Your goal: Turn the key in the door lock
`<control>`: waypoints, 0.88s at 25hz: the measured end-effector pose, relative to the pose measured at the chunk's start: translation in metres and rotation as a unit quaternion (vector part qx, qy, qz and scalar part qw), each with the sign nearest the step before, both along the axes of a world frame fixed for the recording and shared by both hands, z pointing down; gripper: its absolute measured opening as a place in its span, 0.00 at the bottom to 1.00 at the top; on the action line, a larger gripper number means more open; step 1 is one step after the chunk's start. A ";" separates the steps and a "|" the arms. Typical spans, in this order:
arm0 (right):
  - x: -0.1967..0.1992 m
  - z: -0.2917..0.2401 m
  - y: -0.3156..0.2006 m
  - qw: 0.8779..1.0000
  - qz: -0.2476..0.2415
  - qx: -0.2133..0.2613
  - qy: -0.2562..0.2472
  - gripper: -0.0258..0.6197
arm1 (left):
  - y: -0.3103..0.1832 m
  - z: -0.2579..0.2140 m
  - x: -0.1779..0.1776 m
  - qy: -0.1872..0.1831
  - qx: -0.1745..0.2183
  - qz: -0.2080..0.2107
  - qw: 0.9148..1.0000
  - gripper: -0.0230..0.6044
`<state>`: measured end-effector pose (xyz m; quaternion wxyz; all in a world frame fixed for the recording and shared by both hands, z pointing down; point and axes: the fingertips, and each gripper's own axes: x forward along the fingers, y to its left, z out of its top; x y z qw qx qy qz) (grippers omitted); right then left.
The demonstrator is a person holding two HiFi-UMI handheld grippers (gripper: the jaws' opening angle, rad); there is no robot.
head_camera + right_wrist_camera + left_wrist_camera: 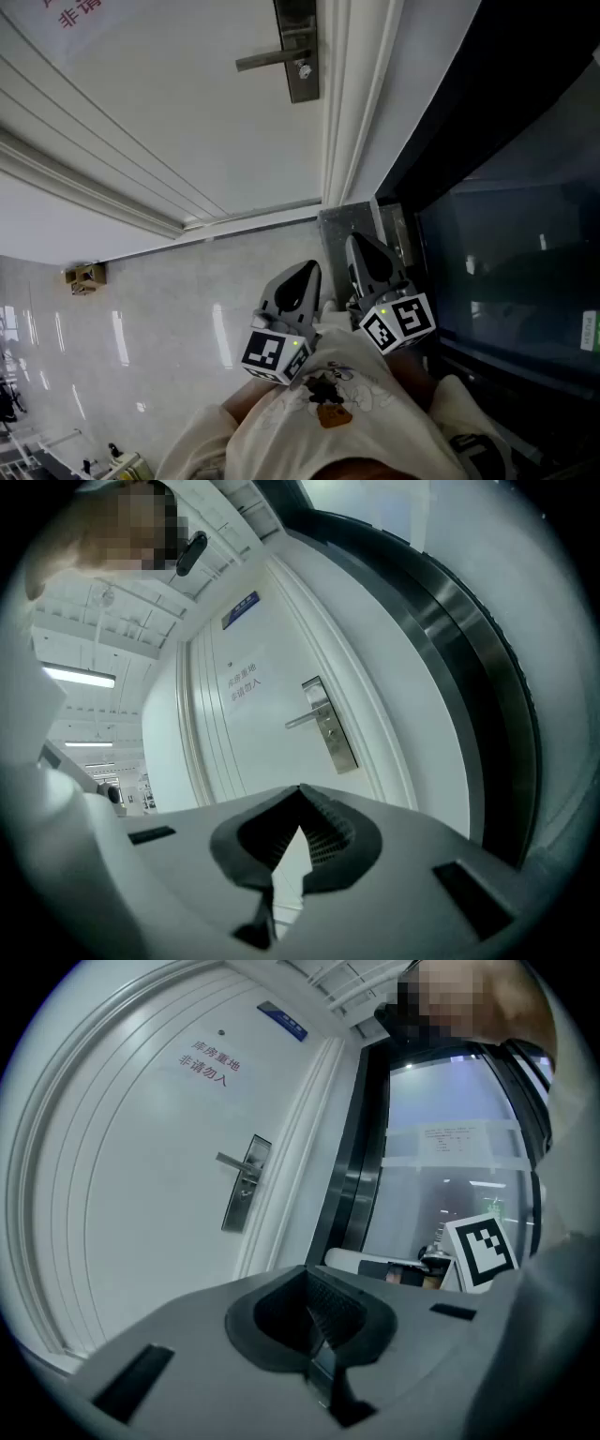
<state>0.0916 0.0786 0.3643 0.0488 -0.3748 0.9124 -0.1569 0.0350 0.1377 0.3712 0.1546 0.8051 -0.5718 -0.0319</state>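
Both jaws closed, empty | left gripper (pixel 305 274), right gripper (pixel 362 247) | door lever (pixel 267 60) horizontal, pointing left

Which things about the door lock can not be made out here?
Key: only a small bright spot on the lock plate, head view; too small to confirm.
Lock plate's top: cut off by head view's upper edge.
Keyhole: too small in both gripper views.

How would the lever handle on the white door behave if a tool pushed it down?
The lever handle looks like bare metal fixed to a metal plate, so it is probably rigid and should pivot, not bend. Its smooth finish may be slippery for a tool.
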 end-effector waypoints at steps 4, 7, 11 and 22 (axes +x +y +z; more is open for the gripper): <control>0.002 0.001 -0.001 1.000 -0.006 -0.001 0.003 0.05 | -0.003 0.004 0.007 0.006 -0.007 0.001 1.000 0.04; 0.002 0.007 -0.010 1.000 -0.009 -0.007 0.011 0.05 | -0.010 0.009 0.008 0.012 -0.012 -0.003 1.000 0.04; -0.011 0.010 -0.030 1.000 -0.014 -0.001 0.022 0.05 | -0.028 0.015 -0.005 0.015 -0.022 -0.006 1.000 0.04; -0.082 -0.011 -0.150 1.000 0.014 0.004 -0.020 0.18 | -0.137 0.011 -0.086 0.019 -0.015 0.021 0.999 0.04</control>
